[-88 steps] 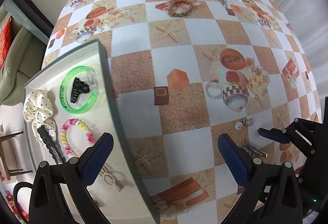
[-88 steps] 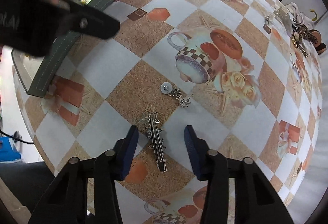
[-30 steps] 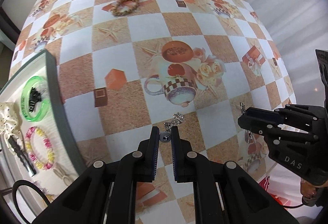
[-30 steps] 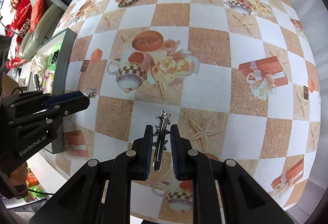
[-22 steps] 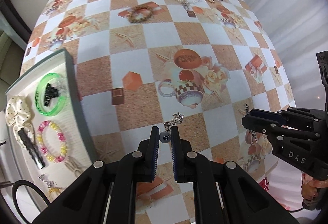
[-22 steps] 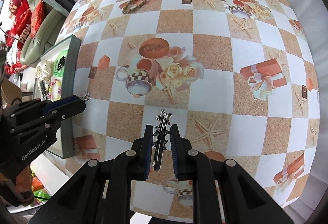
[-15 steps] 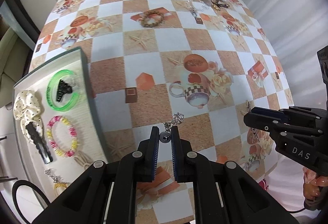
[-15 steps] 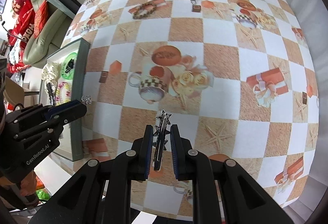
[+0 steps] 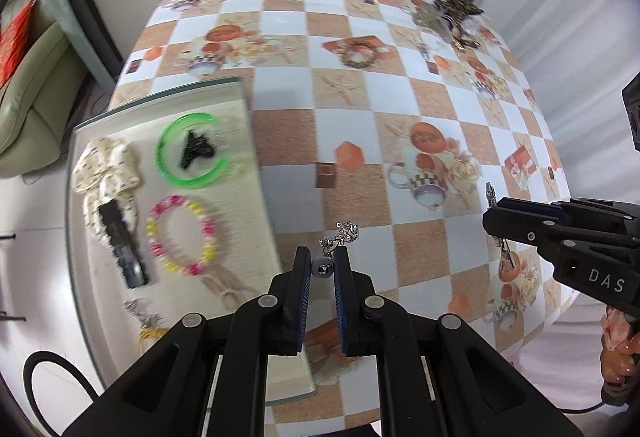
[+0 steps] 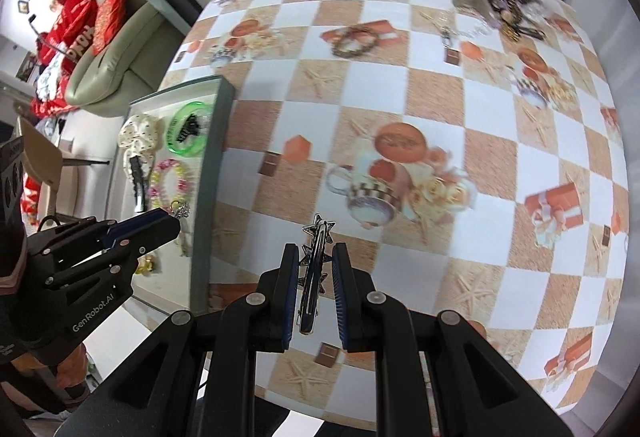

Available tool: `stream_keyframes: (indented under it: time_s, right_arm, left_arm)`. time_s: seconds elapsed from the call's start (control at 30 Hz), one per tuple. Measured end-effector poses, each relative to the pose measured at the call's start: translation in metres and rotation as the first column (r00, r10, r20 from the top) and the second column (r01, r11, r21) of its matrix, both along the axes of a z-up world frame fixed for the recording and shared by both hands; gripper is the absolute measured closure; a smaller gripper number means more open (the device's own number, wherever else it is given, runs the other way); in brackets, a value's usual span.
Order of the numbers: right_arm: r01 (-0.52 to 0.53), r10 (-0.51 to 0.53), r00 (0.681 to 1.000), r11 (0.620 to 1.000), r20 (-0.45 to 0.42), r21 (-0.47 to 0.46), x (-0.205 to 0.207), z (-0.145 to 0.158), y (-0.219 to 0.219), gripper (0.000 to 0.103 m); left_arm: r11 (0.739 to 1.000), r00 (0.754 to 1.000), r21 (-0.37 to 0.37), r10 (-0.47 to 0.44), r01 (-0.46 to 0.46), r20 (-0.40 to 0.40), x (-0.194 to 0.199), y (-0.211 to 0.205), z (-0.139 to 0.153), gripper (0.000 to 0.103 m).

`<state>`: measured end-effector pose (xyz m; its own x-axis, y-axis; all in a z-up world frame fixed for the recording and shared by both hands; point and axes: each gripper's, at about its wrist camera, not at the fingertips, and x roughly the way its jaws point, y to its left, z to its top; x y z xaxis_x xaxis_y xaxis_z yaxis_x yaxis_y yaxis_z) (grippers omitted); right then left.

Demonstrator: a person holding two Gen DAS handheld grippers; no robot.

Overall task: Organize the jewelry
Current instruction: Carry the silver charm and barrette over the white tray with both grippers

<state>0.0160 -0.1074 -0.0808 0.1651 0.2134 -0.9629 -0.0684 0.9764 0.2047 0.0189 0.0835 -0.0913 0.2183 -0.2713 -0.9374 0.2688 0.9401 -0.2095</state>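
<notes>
Holding things up off the table, the left gripper (image 9: pixel 322 269) pinches a sparkly earring (image 9: pixel 338 241) and the right gripper (image 10: pixel 316 277) pinches a star hair clip (image 10: pixel 314 265); the tray (image 9: pixel 256 165) waits at ten o'clock, likely their new home.

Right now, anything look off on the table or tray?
Nothing damaged or spilled. A tangled jewelry heap sits unsorted at the table's far end, a bracelet lies loose mid-table, and the tray lies askew to the checks.
</notes>
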Motion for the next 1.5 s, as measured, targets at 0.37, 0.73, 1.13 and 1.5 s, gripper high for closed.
stream_keyframes:
  time_s: [0.37, 0.73, 1.13, 1.5]
  right_arm:
    - [-0.107, 0.107, 0.994, 0.993, 0.007, 0.041, 0.014, 0.011, 0.055, 0.085]
    - [-0.224, 0.224, 0.975, 0.973, 0.012, 0.060, 0.023, 0.014, 0.109, 0.085]
    - [-0.259, 0.260, 0.966, 0.959, 0.007, 0.116, 0.047, 0.015, 0.150, 0.085]
    - [-0.235, 0.243, 0.968, 0.966, -0.062, 0.110, 0.056, -0.015, 0.160, 0.085]
  left_arm:
    - [0.992, 0.992, 0.011, 0.129, -0.129, 0.008, -0.010, 0.069, 0.004, 0.087]
    - [0.970, 0.970, 0.021, 0.243, -0.243, -0.003, -0.018, 0.118, -0.003, 0.087]
    - [0.958, 0.958, 0.013, 0.286, -0.286, -0.009, -0.016, 0.129, -0.013, 0.087]
    - [0.951, 0.951, 0.027, 0.307, -0.307, -0.031, -0.013, 0.130, -0.031, 0.087]
